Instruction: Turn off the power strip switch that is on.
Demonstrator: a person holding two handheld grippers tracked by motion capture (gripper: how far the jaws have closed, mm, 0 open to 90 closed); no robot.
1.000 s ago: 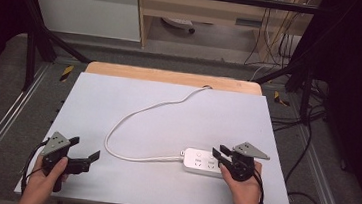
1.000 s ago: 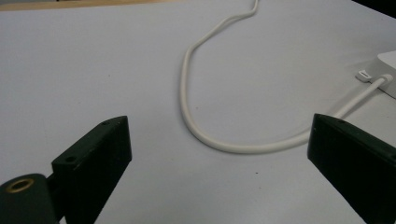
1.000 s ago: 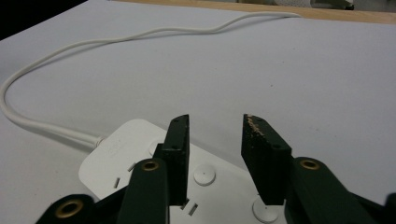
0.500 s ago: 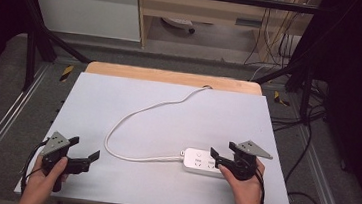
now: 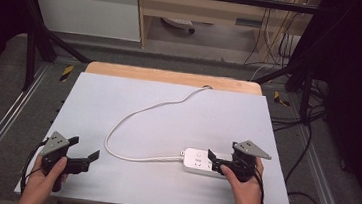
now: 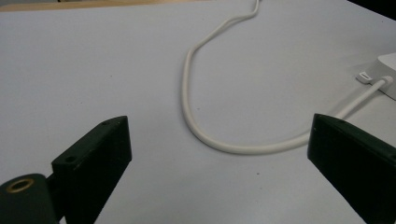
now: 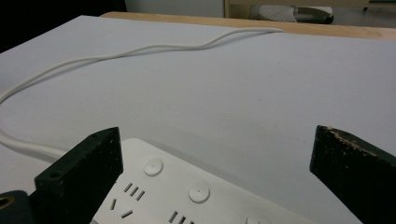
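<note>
High view: near the front edge of the tabletop (image 5: 119, 96) sit both hands, well apart. The left claw (image 5: 83, 157) rests at the front left corner, spread wide with nothing between its jaws, and bare white surface lies ahead of it. The right claw (image 5: 219, 162) sits at the front right; its jaws have just been opening and now stand spread on either side of the near end of the strip (image 5: 202, 162), which lies flat between them, with the pads off it. The right gripper view shows that strip (image 7: 187, 196) low between the jaws, sockets and round buttons up.

From the strip's left end the cord (image 5: 132, 120) loops toward the left, then curves back across the middle and runs off the far edge. In the left gripper view the cord (image 6: 196, 116) bends just ahead of the open jaws.

Beyond lies a wooden strip, then floor, cables and dark frame legs.
</note>
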